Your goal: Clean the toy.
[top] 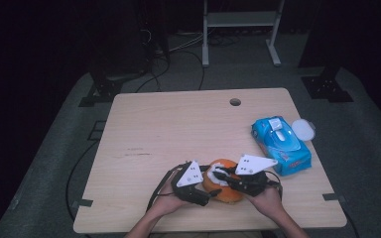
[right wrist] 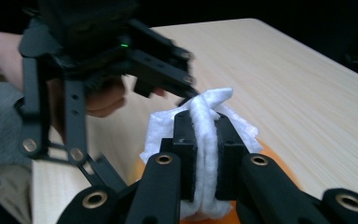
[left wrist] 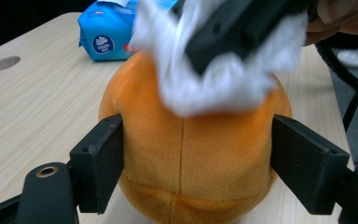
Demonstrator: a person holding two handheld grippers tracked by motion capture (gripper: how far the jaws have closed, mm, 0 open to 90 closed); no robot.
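- Left gripper view puts the orange plush ball (left wrist: 186, 158) squarely between that gripper's two black jaws, one pressed against each flank, so the left gripper (left wrist: 196, 163) is clamped around the toy's lower body.
- High view places the same ball (top: 222, 187) near the front edge of the wooden table (top: 178, 129), a little right of the middle, flanked by both grippers.
- A white wipe (left wrist: 223, 74) lies draped over the top of the ball, blurred in the left gripper view.
- Right gripper view shows the wipe (right wrist: 205, 135) pinched in a fold between that gripper's closed jaws, with orange plush peeking out just below; the right gripper (right wrist: 205, 140) is clenched on the wipe.
- From above, the left gripper (top: 206, 191) reaches in from the ball's left and the right gripper (top: 223, 174) comes over its top from the right, each topped by a grey three-cornered plate.
- The person's left hand (top: 166, 202) and right hand (top: 268, 198) hold the grippers from the bottom of the high view.
- A blue pack of wet wipes (top: 280, 144) lies near the table's right edge, well apart from the ball, its lid flap raised.
- A small white round lid (top: 303, 130) sits just beside the pack at the very edge.
- A round cable hole (top: 235, 102) pierces the table near its far edge.
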